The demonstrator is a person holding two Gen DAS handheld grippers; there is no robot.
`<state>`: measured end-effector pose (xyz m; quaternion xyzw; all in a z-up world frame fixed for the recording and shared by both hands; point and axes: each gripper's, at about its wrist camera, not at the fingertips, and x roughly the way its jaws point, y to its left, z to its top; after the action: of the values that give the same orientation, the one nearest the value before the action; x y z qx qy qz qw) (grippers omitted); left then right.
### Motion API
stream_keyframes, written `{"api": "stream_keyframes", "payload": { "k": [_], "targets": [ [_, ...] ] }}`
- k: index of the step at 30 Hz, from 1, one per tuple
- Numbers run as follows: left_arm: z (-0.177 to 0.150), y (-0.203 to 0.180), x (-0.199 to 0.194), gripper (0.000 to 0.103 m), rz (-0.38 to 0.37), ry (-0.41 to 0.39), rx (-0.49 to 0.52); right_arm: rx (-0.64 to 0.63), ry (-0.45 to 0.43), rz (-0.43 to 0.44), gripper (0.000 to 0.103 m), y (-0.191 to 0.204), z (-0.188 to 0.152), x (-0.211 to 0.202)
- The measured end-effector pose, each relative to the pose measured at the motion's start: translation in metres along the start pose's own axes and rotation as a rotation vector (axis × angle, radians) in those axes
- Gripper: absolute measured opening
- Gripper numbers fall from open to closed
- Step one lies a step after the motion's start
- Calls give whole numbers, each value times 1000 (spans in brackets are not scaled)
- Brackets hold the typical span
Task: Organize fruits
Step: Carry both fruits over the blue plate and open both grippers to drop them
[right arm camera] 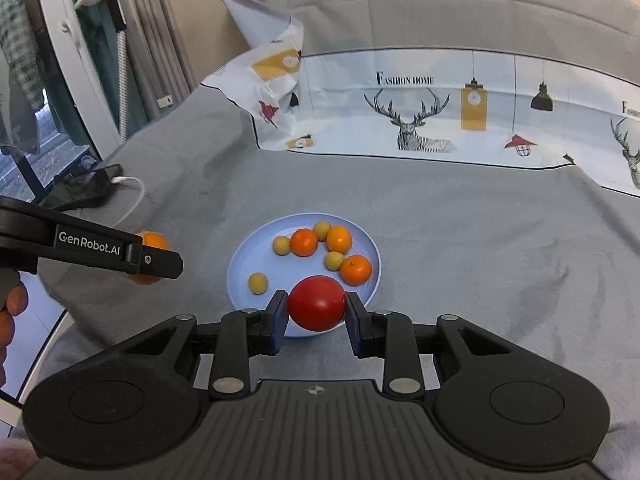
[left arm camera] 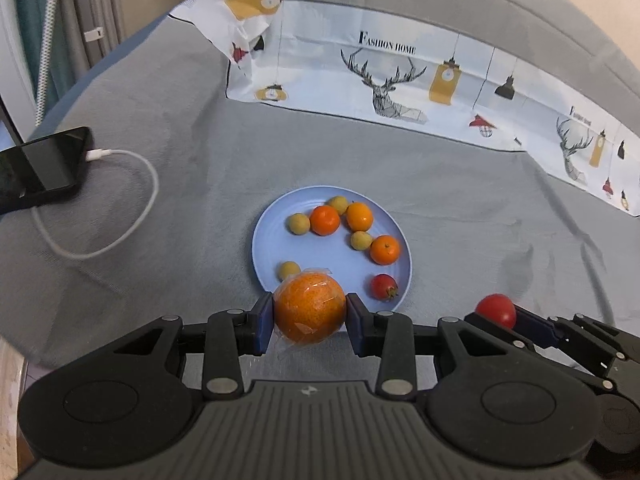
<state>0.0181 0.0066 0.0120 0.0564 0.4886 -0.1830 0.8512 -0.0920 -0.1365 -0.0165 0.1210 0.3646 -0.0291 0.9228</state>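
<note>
Two fruits (left arm camera: 310,307) between gripper (left arm camera: 309,316) pads.

Open grey cloth (left arm camera: 460,208) right of and beyond the blue plate (left arm camera: 264,240); plate's middle bare. Far left blocked by phone (left arm camera: 44,164) and looping cable (left arm camera: 132,204); printed sheet (left arm camera: 400,80) walling the far side.

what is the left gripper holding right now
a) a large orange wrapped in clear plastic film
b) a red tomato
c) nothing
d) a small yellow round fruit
a: in the left wrist view the left gripper has its fingers pressed on either side of the large orange wrapped in clear plastic film, just short of the light blue round plate; the red tomato sits in the right gripper.
</note>
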Motion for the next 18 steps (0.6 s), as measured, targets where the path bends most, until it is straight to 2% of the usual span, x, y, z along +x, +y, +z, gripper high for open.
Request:
{"api": "stream_keyframes", "payload": {
  "k": [11,18],
  "targets": [
    [31,-11,91,41,46,89,61,-30,73,9,32,-16,13,82],
    [39,-12,133,41,78,125,88,-73,129,5,32,-17,12,128]
  ]
}}
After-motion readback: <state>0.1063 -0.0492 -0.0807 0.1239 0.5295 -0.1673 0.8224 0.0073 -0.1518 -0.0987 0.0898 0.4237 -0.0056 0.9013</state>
